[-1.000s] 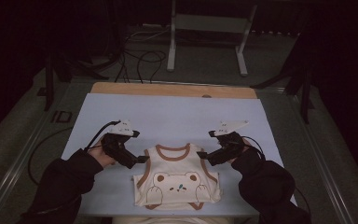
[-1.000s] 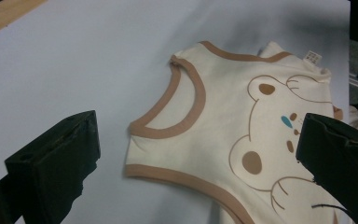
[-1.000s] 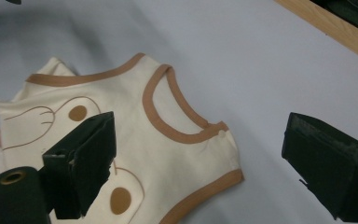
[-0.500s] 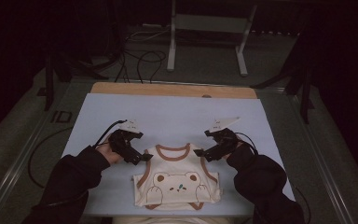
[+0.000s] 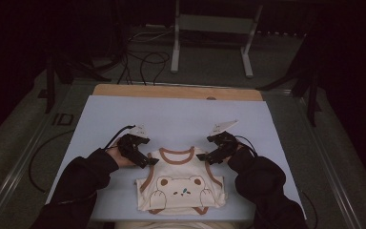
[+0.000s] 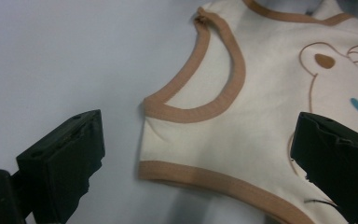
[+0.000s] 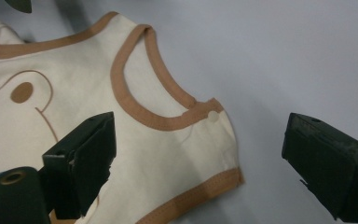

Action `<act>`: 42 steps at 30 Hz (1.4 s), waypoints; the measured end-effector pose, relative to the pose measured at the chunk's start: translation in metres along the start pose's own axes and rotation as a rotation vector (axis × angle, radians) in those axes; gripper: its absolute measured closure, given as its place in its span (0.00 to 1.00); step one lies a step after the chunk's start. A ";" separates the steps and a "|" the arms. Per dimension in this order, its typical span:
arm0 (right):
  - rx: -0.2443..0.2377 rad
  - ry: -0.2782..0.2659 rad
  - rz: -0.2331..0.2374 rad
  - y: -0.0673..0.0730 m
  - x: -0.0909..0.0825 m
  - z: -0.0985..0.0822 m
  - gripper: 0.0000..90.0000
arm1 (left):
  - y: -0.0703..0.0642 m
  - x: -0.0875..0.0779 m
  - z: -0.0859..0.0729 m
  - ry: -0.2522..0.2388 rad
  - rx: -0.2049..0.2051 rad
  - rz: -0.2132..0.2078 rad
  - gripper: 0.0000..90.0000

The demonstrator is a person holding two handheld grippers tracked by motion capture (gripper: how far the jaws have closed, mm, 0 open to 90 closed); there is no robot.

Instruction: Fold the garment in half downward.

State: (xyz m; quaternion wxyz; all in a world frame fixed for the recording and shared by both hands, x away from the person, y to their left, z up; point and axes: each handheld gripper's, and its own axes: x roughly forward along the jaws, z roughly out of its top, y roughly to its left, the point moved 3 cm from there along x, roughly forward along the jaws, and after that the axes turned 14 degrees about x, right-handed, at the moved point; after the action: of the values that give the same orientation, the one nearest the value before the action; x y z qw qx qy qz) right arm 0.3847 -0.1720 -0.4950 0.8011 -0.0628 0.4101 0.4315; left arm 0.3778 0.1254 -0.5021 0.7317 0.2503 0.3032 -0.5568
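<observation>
1. Pale blue covering on the bench keeps the little top flat, bear side up, at my near edge.
2. My left gripper spreads its fingers wide at one shoulder, ready to pinch.
3. My right gripper mirrors it, fingers wide, at the other shoulder for an even lift.
4. Beyond, bare bench gives room.

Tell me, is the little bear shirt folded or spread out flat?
Spread flat: the shirt lies face up on the table, bear print and both armholes showing.
</observation>
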 end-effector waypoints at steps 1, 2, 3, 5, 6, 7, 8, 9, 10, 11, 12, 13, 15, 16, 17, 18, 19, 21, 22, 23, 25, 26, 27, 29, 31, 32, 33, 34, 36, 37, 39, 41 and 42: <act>-0.001 0.000 0.003 -0.001 0.002 0.000 0.11 | 0.001 0.002 -0.001 0.002 -0.001 0.004 0.04; 0.005 0.004 0.008 -0.002 0.004 -0.001 0.11 | 0.002 0.004 -0.002 0.007 0.001 0.010 0.04; 0.002 0.004 0.000 -0.003 0.006 -0.002 0.11 | 0.003 0.005 -0.002 0.011 -0.005 0.010 0.04; -0.001 0.010 -0.008 -0.005 0.009 -0.003 0.11 | 0.004 0.009 -0.004 0.016 -0.004 0.014 0.05; 0.007 0.013 -0.006 -0.005 0.010 -0.003 0.11 | 0.004 0.010 -0.005 0.026 0.004 0.015 0.05; 0.009 0.013 -0.007 -0.007 0.012 -0.004 0.11 | 0.004 0.012 -0.006 0.030 0.004 0.016 0.06; 0.006 0.019 -0.009 -0.009 0.014 -0.004 0.11 | 0.005 0.014 -0.007 0.035 0.004 0.017 0.08; 0.008 0.022 -0.014 -0.010 0.015 -0.005 0.11 | 0.005 0.016 -0.008 0.042 0.004 0.019 0.09; 0.006 0.028 -0.016 -0.010 0.017 -0.006 0.11 | 0.005 0.017 -0.009 0.051 0.002 0.019 0.09; 0.002 0.031 -0.015 -0.011 0.018 -0.007 0.11 | 0.005 0.019 -0.010 0.056 0.006 0.021 0.11; 0.007 0.041 -0.018 -0.012 0.020 -0.008 0.11 | 0.005 0.020 -0.011 0.063 0.010 0.025 0.11; 0.001 0.046 -0.027 -0.013 0.022 -0.009 0.11 | 0.005 0.021 -0.012 0.069 0.010 0.026 0.13; 0.016 0.064 -0.027 -0.016 0.024 -0.011 0.11 | 0.004 0.023 -0.014 0.074 0.014 0.025 0.15; 0.007 0.064 -0.026 -0.017 0.025 -0.012 0.11 | 0.004 0.024 -0.014 0.084 0.020 0.031 0.16; 0.015 0.065 -0.031 -0.017 0.026 -0.012 0.13 | 0.003 0.025 -0.015 0.086 0.025 0.031 0.17; 0.017 0.067 -0.032 -0.018 0.026 -0.013 0.15 | 0.003 0.026 -0.016 0.088 0.023 0.038 0.18; 0.012 0.068 -0.034 -0.019 0.027 -0.013 0.15 | 0.003 0.027 -0.017 0.101 0.028 0.042 0.20; 0.013 0.076 -0.045 -0.019 0.029 -0.014 0.16 | 0.003 0.029 -0.018 0.108 0.026 0.046 0.22; 0.013 0.080 -0.046 -0.019 0.030 -0.015 0.18 | 0.002 0.030 -0.019 0.116 0.029 0.047 0.24; 0.008 0.082 -0.044 -0.019 0.031 -0.015 0.20 | 0.002 0.030 -0.019 0.121 0.037 0.051 0.25; 0.009 0.092 -0.044 -0.020 0.033 -0.017 0.23 | 0.002 0.030 -0.020 0.126 0.044 0.058 0.28; 0.002 0.097 -0.042 -0.020 0.034 -0.017 0.25 | 0.002 0.030 -0.019 0.131 0.045 0.067 0.31; -0.002 0.104 -0.045 -0.020 0.035 -0.018 0.26 | 0.002 0.030 -0.019 0.135 0.050 0.068 0.33; -0.005 0.115 -0.049 -0.019 0.037 -0.019 0.29 | 0.001 0.030 -0.019 0.139 0.050 0.075 0.37; -0.013 0.120 -0.052 -0.018 0.036 -0.019 0.33 | 0.000 0.029 -0.018 0.141 0.055 0.071 0.43; -0.012 0.118 -0.052 -0.018 0.035 -0.019 0.35 | -0.001 0.030 -0.018 0.143 0.052 0.074 0.44; -0.027 0.121 -0.061 -0.018 0.035 -0.019 0.37 | -0.001 0.029 -0.017 0.145 0.060 0.068 0.46; -0.057 0.123 -0.073 -0.018 0.035 -0.020 0.38 | -0.002 0.030 -0.017 0.143 0.059 0.068 0.50; -0.067 0.127 -0.069 -0.017 0.035 -0.020 0.41 | -0.003 0.030 -0.016 0.147 0.052 0.071 0.52; -0.069 0.125 -0.065 -0.016 0.034 -0.020 0.43 | -0.004 0.030 -0.016 0.151 0.053 0.070 0.54; -0.064 0.133 -0.062 -0.013 0.034 -0.020 0.50 | -0.004 0.030 -0.014 0.158 0.042 0.069 0.57; -0.077 0.143 -0.061 -0.012 0.033 -0.020 0.55 | -0.005 0.031 -0.013 0.166 0.037 0.072 0.61; -0.081 0.146 -0.060 -0.011 0.033 -0.020 0.57 | -0.005 0.031 -0.012 0.171 0.038 0.073 0.62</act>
State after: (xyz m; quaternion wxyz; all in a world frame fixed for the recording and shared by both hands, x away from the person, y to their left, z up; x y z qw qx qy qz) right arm 0.3904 -0.1663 -0.5344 0.7783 -0.1387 0.4475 0.4180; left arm 0.3772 0.1125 -0.5331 0.7180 0.3216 0.3449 -0.5119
